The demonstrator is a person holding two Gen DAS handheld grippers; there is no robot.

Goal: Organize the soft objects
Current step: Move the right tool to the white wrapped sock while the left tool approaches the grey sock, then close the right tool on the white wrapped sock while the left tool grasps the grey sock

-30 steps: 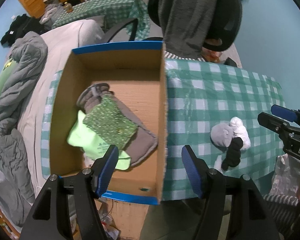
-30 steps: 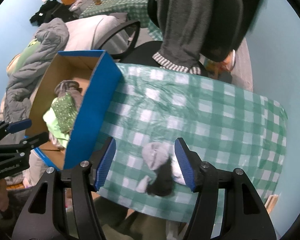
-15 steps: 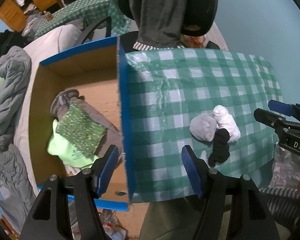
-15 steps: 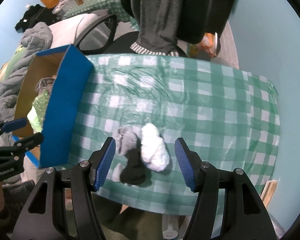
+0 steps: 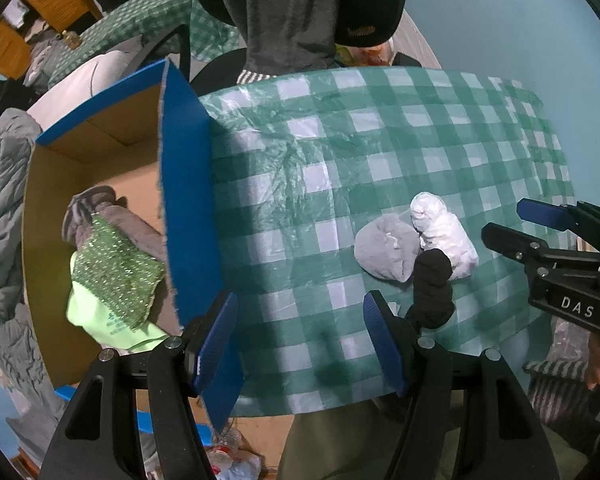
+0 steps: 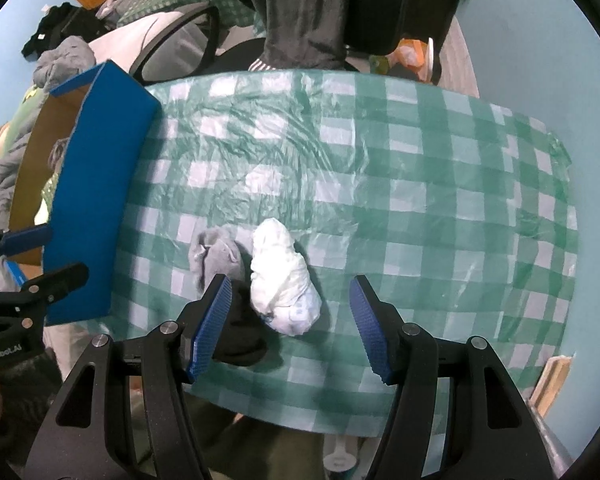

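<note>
Three rolled socks lie together on the green checked tablecloth (image 5: 340, 152): a grey one (image 5: 386, 248), a white one (image 5: 444, 236) and a black one (image 5: 432, 288). My left gripper (image 5: 300, 332) hangs open above the cloth between the blue box and the socks, with nothing between its fingers. My right gripper (image 6: 288, 320) is open over the white sock (image 6: 284, 276); the grey sock (image 6: 216, 256) and black sock (image 6: 240, 340) sit by its left finger. The blue cardboard box (image 5: 184, 200) at the left holds a green glittery cloth (image 5: 116, 272), a grey garment and a lime piece.
An office chair draped with a grey garment (image 5: 292, 12) stands behind the table. A bed with grey bedding (image 5: 0, 208) lies left of the box. The right gripper's body (image 5: 568, 256) shows at the right edge of the left wrist view. Table edge runs close below both grippers.
Both grippers have sunk toward the table and shifted right. The left one has left the box and now hangs over the cloth; the right one now frames the white sock instead of the grey.
</note>
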